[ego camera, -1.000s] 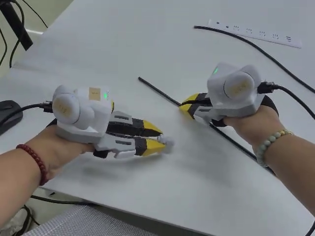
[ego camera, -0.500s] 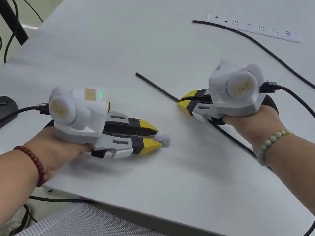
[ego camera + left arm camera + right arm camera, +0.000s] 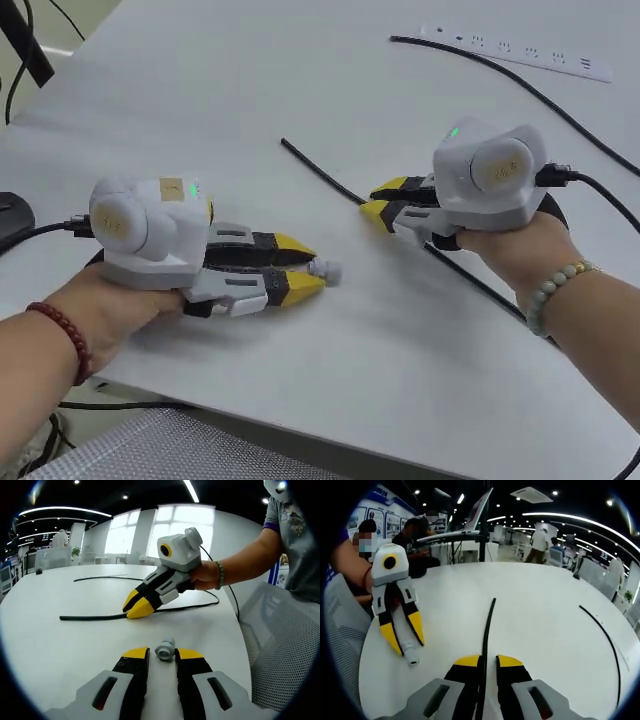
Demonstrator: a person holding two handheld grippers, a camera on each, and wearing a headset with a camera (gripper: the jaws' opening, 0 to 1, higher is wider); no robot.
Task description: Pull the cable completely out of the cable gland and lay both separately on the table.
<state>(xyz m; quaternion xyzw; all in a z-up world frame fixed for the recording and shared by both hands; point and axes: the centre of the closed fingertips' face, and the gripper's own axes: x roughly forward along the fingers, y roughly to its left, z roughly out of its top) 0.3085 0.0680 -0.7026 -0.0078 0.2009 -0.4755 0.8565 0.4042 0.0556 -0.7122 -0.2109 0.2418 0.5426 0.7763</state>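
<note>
Gland (image 3: 326,269) is clamped in left gripper (image 3: 312,266), cable (image 3: 320,170) in right gripper (image 3: 375,200); the two are apart. Each is best lowered flat onto the table (image 3: 400,340), then released well apart.

On the tabletop (image 3: 250,90), near left: the left tongs (image 3: 312,275), with the cable gland (image 3: 327,270) clamped between their tips. Further right, apart from the gland: the right tongs (image 3: 378,200), closed around the cable (image 3: 320,170), which runs along the surface from far left to near right. A power strip (image 3: 510,55) lies at the far right, behind both.
</note>
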